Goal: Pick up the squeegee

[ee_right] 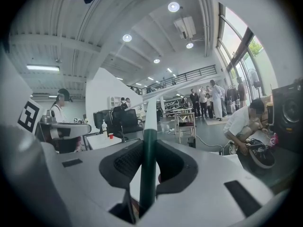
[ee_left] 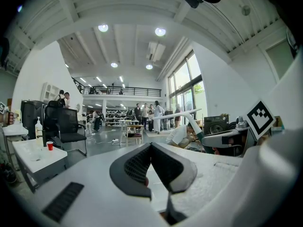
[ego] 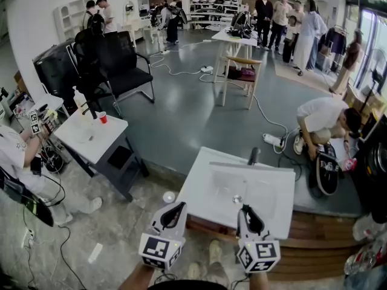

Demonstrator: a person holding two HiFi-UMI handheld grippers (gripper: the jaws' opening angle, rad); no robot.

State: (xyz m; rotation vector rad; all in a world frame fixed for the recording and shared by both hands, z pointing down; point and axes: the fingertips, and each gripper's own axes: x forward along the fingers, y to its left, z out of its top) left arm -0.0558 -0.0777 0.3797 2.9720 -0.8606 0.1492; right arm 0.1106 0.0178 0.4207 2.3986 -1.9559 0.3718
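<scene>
Tongs, left (ee_left: 151, 144): jaws together at the tips, nothing between them. Tongs, right (ee_right: 148, 145): clamped on the squeegee (ee_right: 148, 171), pads on either side of its dark green handle.

Squeegee stands upright in the right tongs. The green handle turns white higher up, and the pale blade bar crosses the upper centre of the right gripper view at a slant.

Head view, bottom centre: both tongs side by side and apart, each with a marker cube (ego: 158, 249) carrying black-and-white square patterns. These are the only markings legible; they hold no letters.

Just beyond the tongs: white sink (ego: 202, 189) with a shallow basin, set on a wooden platform (ego: 314, 246).

Left of centre: small white bench (ego: 78, 141) with a red cup (ego: 103, 118) on it. Black chairs (ego: 124, 65) stand behind it, in the upper left.

Right of centre: person in a white shirt (ego: 323, 116) crouching on the grey floor. A power strip (ego: 273, 140) lies nearby with its cable running back across the floor.

Top of frame: table with wooden legs (ego: 239, 65), then a group of standing people (ego: 284, 17) at the upper right.
</scene>
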